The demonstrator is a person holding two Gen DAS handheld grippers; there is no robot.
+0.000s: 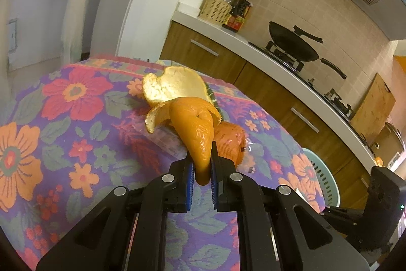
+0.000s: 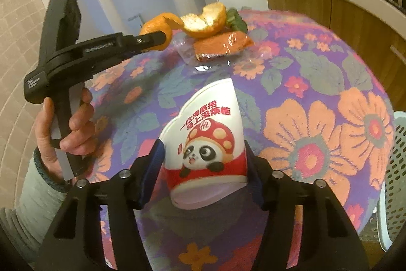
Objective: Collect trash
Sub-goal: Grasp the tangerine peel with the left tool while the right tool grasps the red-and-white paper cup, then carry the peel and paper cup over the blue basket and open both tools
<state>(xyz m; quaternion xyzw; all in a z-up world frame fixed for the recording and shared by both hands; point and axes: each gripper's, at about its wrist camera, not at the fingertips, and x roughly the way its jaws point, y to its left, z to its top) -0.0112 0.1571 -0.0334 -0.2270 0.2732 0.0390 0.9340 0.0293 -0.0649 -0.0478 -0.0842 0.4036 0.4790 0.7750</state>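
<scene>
- Orange curled citrus peel (image 1: 195, 116) is pinched in the left gripper (image 1: 203, 164), lifted above the floral tablecloth (image 1: 63, 123).
- The white paper panda cup (image 2: 205, 141) is clamped by the right gripper (image 2: 203, 169); it should be squeezed gently and carried toward the pale perforated plastic basket (image 2: 395, 164).

The orange peel (image 1: 195, 118) looks waxy and dimpled outside, pithy and matt inside; the paper cup (image 2: 208, 141) smooth; the floral cloth (image 1: 76, 144) a woven terry; the wrapper (image 2: 223, 45) glossy plastic.

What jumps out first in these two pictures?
An orange peel pinched in the left tool, lifted over a loud flowered tablecloth. In the right view, a crushed panda cup sits between the right tool fingers, with a clear wrapper lying beyond.
</scene>
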